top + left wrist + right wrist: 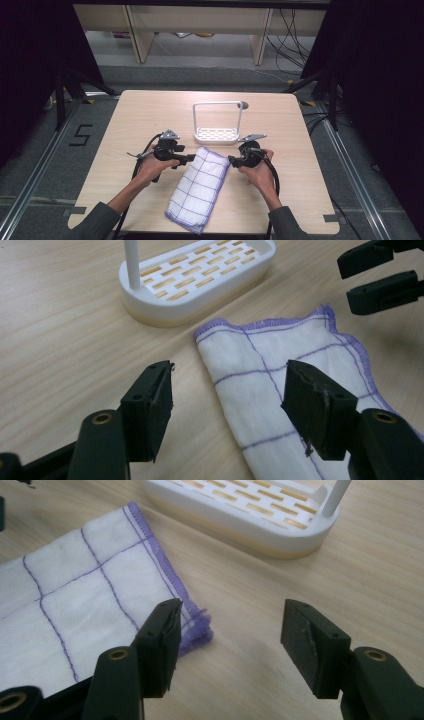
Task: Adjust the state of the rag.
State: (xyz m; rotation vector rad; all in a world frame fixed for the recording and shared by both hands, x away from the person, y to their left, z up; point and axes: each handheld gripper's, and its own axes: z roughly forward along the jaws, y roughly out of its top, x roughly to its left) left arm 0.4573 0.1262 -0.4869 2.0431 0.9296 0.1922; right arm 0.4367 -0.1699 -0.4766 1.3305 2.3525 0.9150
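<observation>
Lying folded on the tabletop (pixel 125 125), the checked cloth (pixel 198 187) sits between both gaping grippers: left hand-held gripper (pixel 192 158), right hand-held gripper (pixel 231 160) flanking its far corners.

The high view is evenly lit from above: the table (pixel 150 120) is bright, while both upper corners and side edges of the frame sink into near black. Shadows under the rack (pixel 218 122) and cloth (pixel 198 187) are faint and short. The picture is soft and low in detail. In both gripper views the light is warm and diffuse, the wood has a mild sheen, the near jaws blur at the bottom edge, and the rack at the top is slightly out of focus
</observation>
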